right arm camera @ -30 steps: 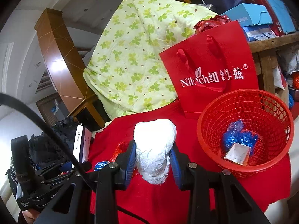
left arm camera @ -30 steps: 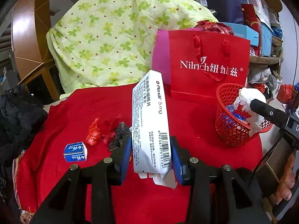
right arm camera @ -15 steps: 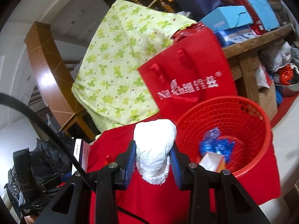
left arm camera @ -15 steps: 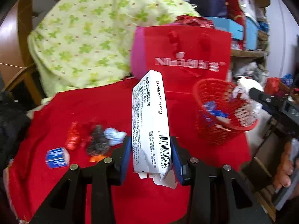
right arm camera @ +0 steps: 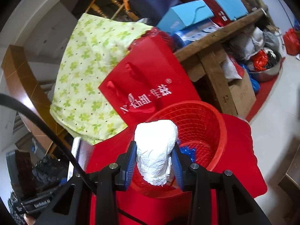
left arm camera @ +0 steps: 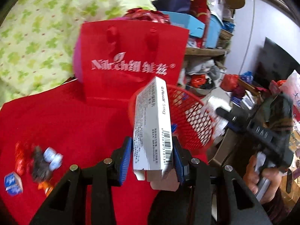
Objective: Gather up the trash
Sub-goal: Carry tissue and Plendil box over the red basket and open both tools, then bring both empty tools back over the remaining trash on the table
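The left gripper (left arm camera: 151,155) is clamped on a white medicine box (left arm camera: 151,129), its blue pads pressing both long sides. The box stands upright, with a barcode near its lower end and torn flaps hanging below. Its upper half overlaps the near rim of a red mesh basket (left arm camera: 195,120), which sits on a red cloth (left arm camera: 65,120) covering the table.

The right gripper (right arm camera: 154,161) is closed on a crumpled white paper wad (right arm camera: 155,148), squeezed between its pads. The wad is in front of the basket's (right arm camera: 211,131) opening, with blue wrappers (right arm camera: 187,152) lying inside.

Behind the basket stands a red gift bag (left arm camera: 131,60) with white lettering, and a green flowered quilt (left arm camera: 37,31) lies further left. At the near left of the cloth, small scraps (left arm camera: 41,161) and a little blue and white box (left arm camera: 12,183) lie loose, blurred.
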`<state>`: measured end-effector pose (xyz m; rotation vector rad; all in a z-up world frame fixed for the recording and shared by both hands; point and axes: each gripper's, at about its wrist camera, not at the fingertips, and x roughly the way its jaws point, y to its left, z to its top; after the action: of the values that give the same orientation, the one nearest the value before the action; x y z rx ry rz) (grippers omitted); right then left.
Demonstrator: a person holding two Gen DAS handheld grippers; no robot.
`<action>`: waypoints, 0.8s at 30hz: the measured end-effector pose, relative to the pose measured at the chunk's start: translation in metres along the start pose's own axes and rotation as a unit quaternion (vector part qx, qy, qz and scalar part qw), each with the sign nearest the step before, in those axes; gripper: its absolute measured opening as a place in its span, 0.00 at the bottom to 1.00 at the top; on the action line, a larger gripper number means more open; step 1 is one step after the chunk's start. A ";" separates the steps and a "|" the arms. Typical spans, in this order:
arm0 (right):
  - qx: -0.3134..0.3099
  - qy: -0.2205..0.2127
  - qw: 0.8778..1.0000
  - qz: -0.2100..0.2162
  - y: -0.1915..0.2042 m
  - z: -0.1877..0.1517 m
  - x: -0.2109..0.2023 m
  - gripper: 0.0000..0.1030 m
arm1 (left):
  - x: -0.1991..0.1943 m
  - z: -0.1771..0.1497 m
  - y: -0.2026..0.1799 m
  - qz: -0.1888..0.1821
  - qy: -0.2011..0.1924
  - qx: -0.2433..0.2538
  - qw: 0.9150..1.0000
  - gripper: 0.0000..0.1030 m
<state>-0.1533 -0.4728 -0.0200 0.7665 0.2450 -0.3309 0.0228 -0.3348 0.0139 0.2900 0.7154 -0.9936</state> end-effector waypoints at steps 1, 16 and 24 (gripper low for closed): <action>0.002 0.001 1.000 -0.001 -0.002 0.002 0.003 0.38 | 0.005 0.005 -0.003 -0.006 0.001 0.002 1.000 0.42; -0.018 0.003 1.000 -0.005 0.000 -0.012 0.012 0.65 | 0.026 -0.038 0.031 0.036 0.021 -0.026 0.999 0.64; -0.106 0.010 0.992 0.070 0.068 -0.040 0.009 0.65 | -0.031 -0.141 0.121 0.140 0.043 -0.111 0.983 0.64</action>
<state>-0.1233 -0.4003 -0.0080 0.5731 0.2403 -0.1619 0.0556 -0.1753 -0.0812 0.2322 0.8318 -0.6309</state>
